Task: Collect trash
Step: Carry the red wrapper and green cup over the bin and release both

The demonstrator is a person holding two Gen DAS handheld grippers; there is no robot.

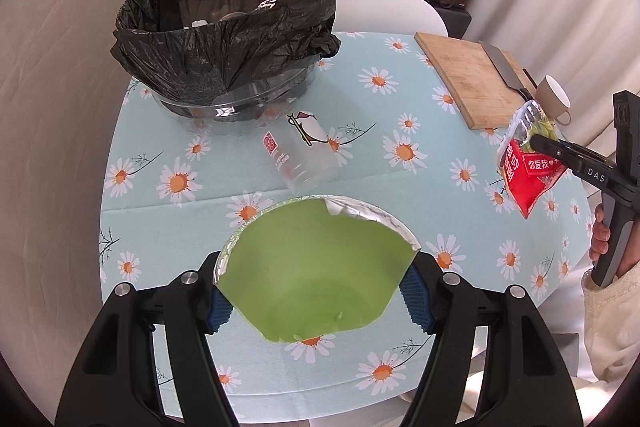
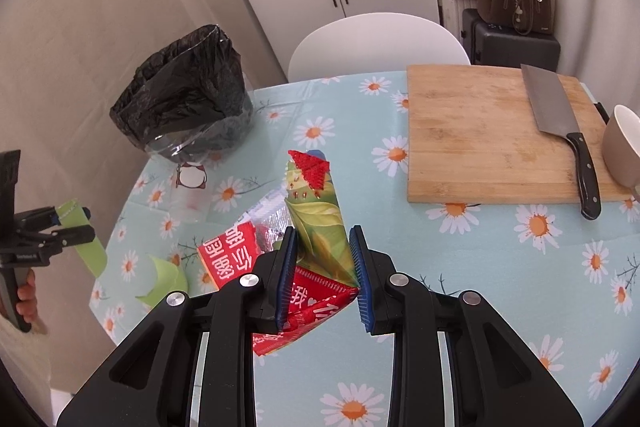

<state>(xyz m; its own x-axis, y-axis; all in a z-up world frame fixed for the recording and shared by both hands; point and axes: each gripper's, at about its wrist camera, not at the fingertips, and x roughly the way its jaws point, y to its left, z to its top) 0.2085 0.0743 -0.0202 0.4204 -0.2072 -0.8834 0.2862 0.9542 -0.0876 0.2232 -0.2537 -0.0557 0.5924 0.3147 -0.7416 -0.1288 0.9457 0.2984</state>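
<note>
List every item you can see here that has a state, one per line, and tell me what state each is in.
Left gripper: shut on the green cup, lifted off the table.
Green cup: held, foil lid partly peeled.
Right gripper: shut on the snack wrapper.
Snack wrapper: held, crumpled, torn open.
Trash bin: upright, open, lined with a black bag.
Clear plastic cup: lying on its side.
Cleaver: flat on the cutting board.

A red and green snack wrapper [image 2: 320,247] is clamped by the right gripper [image 2: 324,279], held above the daisy tablecloth [image 2: 500,267], well right of the black-lined bin [image 2: 184,107].
</note>
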